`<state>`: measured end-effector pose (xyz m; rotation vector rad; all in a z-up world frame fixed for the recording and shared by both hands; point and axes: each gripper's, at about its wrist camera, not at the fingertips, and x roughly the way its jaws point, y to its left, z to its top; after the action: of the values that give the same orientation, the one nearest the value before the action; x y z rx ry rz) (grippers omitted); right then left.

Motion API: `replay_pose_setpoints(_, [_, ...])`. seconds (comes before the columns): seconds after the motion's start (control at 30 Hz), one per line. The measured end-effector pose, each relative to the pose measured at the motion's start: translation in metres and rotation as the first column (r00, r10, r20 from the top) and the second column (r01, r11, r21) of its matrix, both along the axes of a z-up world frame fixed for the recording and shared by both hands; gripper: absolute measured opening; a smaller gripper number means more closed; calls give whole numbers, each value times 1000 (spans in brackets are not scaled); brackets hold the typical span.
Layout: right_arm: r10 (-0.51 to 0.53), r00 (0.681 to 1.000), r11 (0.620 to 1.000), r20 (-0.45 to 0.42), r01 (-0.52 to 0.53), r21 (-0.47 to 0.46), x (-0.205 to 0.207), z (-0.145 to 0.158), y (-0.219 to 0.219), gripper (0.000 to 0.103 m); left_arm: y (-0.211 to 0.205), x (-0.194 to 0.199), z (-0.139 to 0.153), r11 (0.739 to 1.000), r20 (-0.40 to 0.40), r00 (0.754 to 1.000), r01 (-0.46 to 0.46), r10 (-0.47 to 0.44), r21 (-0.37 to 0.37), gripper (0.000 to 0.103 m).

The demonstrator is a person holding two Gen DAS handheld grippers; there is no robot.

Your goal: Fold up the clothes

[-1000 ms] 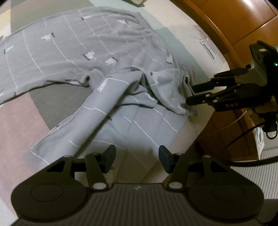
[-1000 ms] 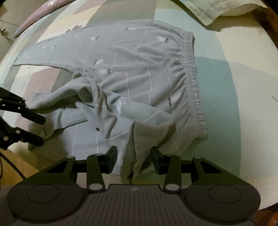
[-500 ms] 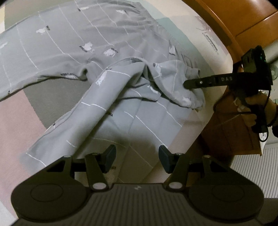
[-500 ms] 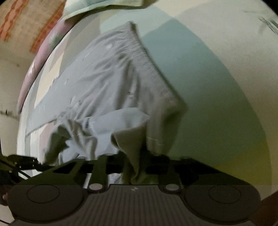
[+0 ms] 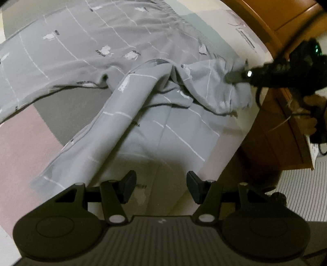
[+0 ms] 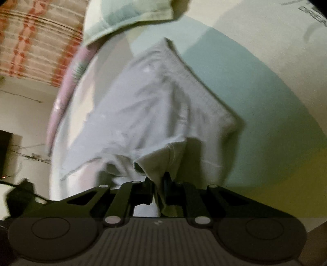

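Grey pants (image 5: 143, 61) with thin white lines and small white prints lie spread on the bed, one leg running down toward the near edge. My left gripper (image 5: 161, 184) hovers open just above that leg's hem end, with nothing between its fingers. At the right, my right gripper (image 5: 231, 77) is shut on a bunched fold at the pants' near waist corner. In the right wrist view, my right gripper (image 6: 159, 184) pinches the cloth between its pads. The pants (image 6: 153, 106) stretch away from it, blurred.
The bed sheet (image 5: 30, 143) has pink, grey, cream and pale green patches. A wooden bed frame (image 5: 271, 139) runs along the right edge, beside a striped floor mat (image 5: 302, 194). A person's hand (image 5: 310, 114) holds the right gripper. A pale green pillow (image 6: 126, 18) lies at the bed's far end.
My right gripper closed on the fold at the pants' waist corner and rolled over, lifting the cloth a little. My left gripper stayed open and nearly still over the leg hem.
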<state>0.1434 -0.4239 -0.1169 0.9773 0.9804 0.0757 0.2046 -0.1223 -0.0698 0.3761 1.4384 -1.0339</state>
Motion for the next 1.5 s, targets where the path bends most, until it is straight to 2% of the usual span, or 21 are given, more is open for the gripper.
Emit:
replay_pose_setpoints(0.27, [19, 998, 993, 67, -27, 111, 14, 39, 54, 11, 55, -5, 15, 1000, 19, 1000, 5, -5, -18, 54])
replay_pose_setpoints(0.63, [108, 991, 962, 83, -125, 241, 38, 50, 192, 11, 166, -5, 38, 1000, 89, 996, -16, 15, 9, 54])
replay_pose_setpoints(0.83, [183, 979, 949, 88, -200, 243, 54, 55, 262, 11, 214, -3, 42, 1000, 110, 994, -5, 4, 11, 54])
replay_pose_setpoints(1.03, [223, 973, 947, 65, -232, 224, 65, 49, 309, 11, 251, -3, 41, 999, 151, 987, 48, -50, 17, 54])
replay_pose_setpoints(1.2, [238, 970, 948, 55, -244, 205, 64, 45, 343, 12, 277, -4, 42, 994, 205, 972, 111, -114, 26, 54])
replay_pose_setpoints(1.5, [269, 962, 942, 54, -275, 195, 82, 47, 405, 12, 321, 3, 50, 981, 251, 949, 188, -191, 38, 54])
